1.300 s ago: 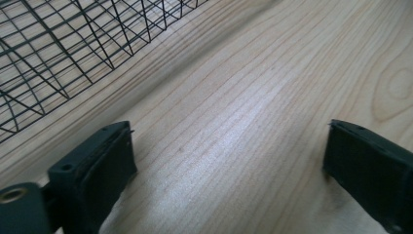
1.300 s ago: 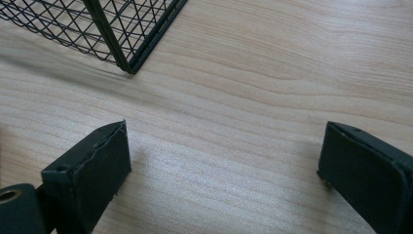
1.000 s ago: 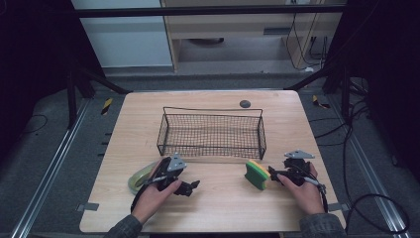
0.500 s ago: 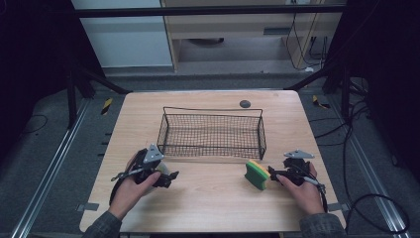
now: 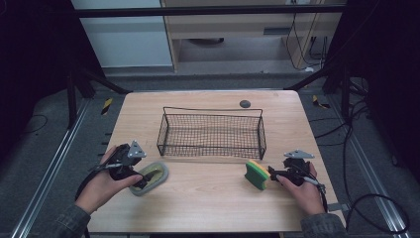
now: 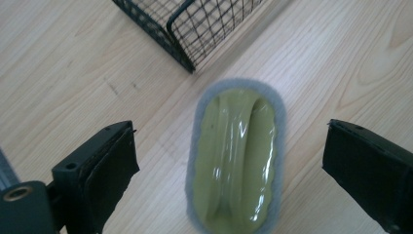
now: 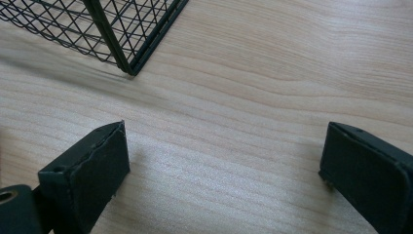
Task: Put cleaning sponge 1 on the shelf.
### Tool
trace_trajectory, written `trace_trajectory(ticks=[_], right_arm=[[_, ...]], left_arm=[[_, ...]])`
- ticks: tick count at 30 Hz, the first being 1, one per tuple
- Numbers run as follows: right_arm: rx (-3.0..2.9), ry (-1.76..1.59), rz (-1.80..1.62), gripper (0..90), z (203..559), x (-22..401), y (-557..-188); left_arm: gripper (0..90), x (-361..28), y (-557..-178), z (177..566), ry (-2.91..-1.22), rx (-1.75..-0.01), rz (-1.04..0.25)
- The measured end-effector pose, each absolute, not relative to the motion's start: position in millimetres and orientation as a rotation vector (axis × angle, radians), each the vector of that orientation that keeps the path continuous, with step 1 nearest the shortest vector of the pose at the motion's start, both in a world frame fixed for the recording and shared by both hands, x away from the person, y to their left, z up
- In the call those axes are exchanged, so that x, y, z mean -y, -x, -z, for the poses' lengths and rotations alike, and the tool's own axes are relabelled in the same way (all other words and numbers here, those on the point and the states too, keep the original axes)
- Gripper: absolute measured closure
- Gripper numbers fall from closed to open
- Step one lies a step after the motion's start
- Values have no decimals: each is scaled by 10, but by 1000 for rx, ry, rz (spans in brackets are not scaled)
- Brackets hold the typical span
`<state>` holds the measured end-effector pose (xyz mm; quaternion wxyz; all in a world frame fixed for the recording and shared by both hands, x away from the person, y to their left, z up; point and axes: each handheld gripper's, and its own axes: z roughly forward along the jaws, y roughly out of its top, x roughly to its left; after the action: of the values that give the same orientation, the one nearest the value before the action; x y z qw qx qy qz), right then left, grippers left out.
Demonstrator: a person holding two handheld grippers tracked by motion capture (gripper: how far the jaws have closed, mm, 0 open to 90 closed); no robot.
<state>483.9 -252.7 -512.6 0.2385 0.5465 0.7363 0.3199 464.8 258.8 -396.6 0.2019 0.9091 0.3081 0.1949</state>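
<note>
Left gripper (image 5: pixel 140 179) hovering low over the green scrub pad (image 5: pixel 150 177), jaws spread wide with nothing between them yet. Seen from the left gripper view: pad (image 6: pixel 237 156) lying flat on the table (image 6: pixel 73 63), grey felt rim around a glossy green grip, lined up lengthwise in the gap, one jaw off to each side and neither one touching. Corner of the wire basket (image 6: pixel 195 29) just beyond the pad's far end, close but apart. Reach-and-grasp stage, by the look of it. Next move probably calls for dropping a touch lower, keeping the raised green grip centred, then closing across its narrow width.

Across to the middle: basket (image 5: pixel 212 134) sitting upright and empty, ready to receive.

Over to the right: yellow and green sponge (image 5: pixel 257 174) standing on edge on the table, just in front of the basket's right end. Right gripper (image 5: pixel 273 174) right beside it, jaws gaping and empty in the right gripper view (image 7: pixel 224 161), bare wood between them and the basket corner (image 7: pixel 127 63) ahead. Sponge still to be taken; needs swinging the jaws round onto it first.
</note>
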Motion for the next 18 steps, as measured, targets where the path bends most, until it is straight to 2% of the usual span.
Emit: trace_trajectory(ticks=[6,7,11,18], right_arm=[[-2018,-1498,-877,41,5124,2526,-4835],[-2023,-1488,-872,41,5127,2528,-4831],[-2023,-1492,-874,37,5125,2524,-4830],[-2020,-1496,-872,37,5125,2518,-4828]], left_arm=[[52,-2601,-4726,4033,-2618,-899,-479],[73,-2577,-4731,3988,-2661,-874,-429],[110,-2543,-4756,3877,-2721,-828,-402],[200,-2527,-4883,3932,-2767,-840,-310]])
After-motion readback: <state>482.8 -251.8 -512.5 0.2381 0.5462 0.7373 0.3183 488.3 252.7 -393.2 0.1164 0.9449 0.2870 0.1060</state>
